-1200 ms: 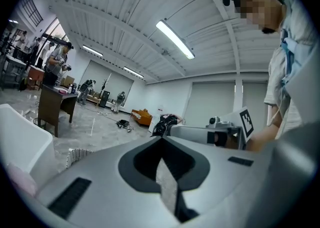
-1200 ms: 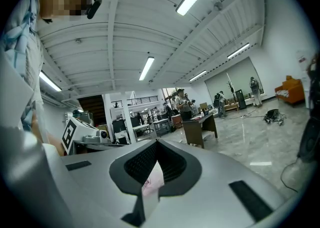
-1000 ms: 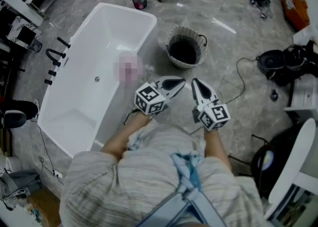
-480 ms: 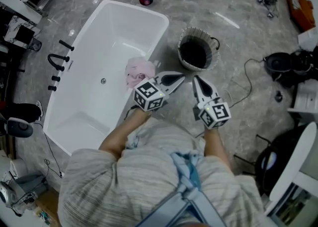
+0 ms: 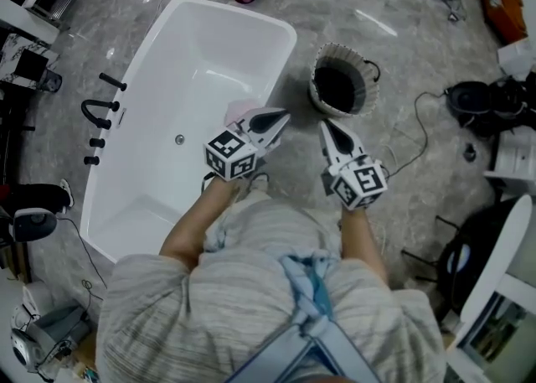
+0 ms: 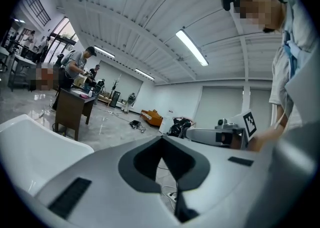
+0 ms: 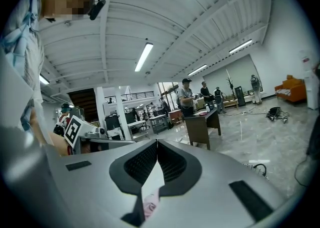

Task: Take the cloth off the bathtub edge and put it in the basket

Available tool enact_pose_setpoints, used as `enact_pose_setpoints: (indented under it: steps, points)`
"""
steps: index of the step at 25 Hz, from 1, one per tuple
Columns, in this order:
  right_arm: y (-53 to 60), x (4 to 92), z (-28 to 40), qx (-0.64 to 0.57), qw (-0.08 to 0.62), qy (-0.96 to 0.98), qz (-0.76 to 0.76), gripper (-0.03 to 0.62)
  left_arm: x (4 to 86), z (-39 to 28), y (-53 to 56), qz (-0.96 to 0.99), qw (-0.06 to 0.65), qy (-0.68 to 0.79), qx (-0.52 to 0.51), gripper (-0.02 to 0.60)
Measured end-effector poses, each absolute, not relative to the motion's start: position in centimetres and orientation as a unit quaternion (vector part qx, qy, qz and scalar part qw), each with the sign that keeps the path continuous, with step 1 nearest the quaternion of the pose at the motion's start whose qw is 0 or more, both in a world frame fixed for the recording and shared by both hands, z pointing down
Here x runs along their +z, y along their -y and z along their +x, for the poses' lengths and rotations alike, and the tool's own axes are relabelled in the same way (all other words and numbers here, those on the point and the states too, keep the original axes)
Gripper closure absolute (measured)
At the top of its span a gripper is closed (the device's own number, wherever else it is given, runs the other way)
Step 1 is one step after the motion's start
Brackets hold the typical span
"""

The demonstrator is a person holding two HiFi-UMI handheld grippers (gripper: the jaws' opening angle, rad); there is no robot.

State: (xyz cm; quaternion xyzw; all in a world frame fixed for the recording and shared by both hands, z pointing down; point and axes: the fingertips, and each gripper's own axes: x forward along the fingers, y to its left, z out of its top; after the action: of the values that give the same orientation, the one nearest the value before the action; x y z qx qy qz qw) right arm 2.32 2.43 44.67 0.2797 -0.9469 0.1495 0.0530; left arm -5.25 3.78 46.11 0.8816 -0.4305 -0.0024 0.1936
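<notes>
Head view, left gripper (image 5: 283, 115): its jaws are together and hold nothing. It points forward over the near rim of the bathtub (image 5: 289, 33).
Head view, pink cloth (image 5: 241, 110): it lies on that rim, just at the left of the left gripper's jaws and partly under them. The cloth is not yet taken.
Head view, right gripper (image 5: 323, 125): its jaws are together and empty. It is beside the left gripper, not touching it.
Head view, basket (image 5: 314, 80): it stands on the floor ahead of the right gripper's tip, near. I judge the carry will be short.
Left gripper view, left gripper (image 6: 161, 138): the tips meet and only floor shows in the gap. The white bathtub (image 6: 30, 142) is at lower left; the cloth is not visible.
Right gripper view, right gripper (image 7: 157, 142): the tips meet. A bit of cloth (image 7: 149, 206) shows below through the gap, unclamped.
Reason, as I judge: the jaws are closed because no grasp has begun; one gripper must open first.
</notes>
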Motion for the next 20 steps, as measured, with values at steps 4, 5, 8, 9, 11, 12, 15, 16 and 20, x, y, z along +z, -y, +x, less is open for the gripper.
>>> enact_pose_setpoints:
  steps: [4,5,8,9,11,12,15,16,20]
  points:
    - [-3.2,45.2,-0.9,0.150,0.057,0.948,0.276,0.591,46.3,-9.8,-4.7,0.874,0.192,0.447,-0.007,0.580]
    - [-3.4,45.2,-1.6,0.150,0.058,0.948,0.273,0.592,46.3,-10.8,-4.9,0.872,0.191,0.451,-0.007,0.580]
    - [-4.0,45.2,-3.5,0.151,0.059,0.951,0.263,0.591,46.5,-13.5,-5.3,0.865,0.192,0.463,-0.011,0.580]
    - [-4.1,45.2,-3.9,0.151,0.059,0.952,0.260,0.591,46.6,-14.2,-5.5,0.864,0.192,0.466,-0.013,0.580]
    - [-4.4,45.4,-4.7,0.152,0.062,0.953,0.254,0.591,46.7,-15.2,-5.8,0.861,0.191,0.472,-0.014,0.580]
    - [-4.4,45.4,-5.1,0.151,0.063,0.954,0.251,0.591,46.8,-15.6,-5.9,0.859,0.190,0.475,-0.015,0.580]
    - [-4.5,45.3,-6.4,0.146,0.067,0.958,0.239,0.591,46.9,-17.0,-6.1,0.852,0.190,0.487,-0.022,0.580]
    - [-4.5,45.2,-6.8,0.143,0.069,0.959,0.234,0.591,46.9,-17.4,-6.2,0.850,0.191,0.490,-0.024,0.580]
    - [-4.8,45.3,-8.5,0.126,0.087,0.968,0.198,0.591,47.4,-18.6,-6.7,0.839,0.196,0.506,-0.029,0.580]
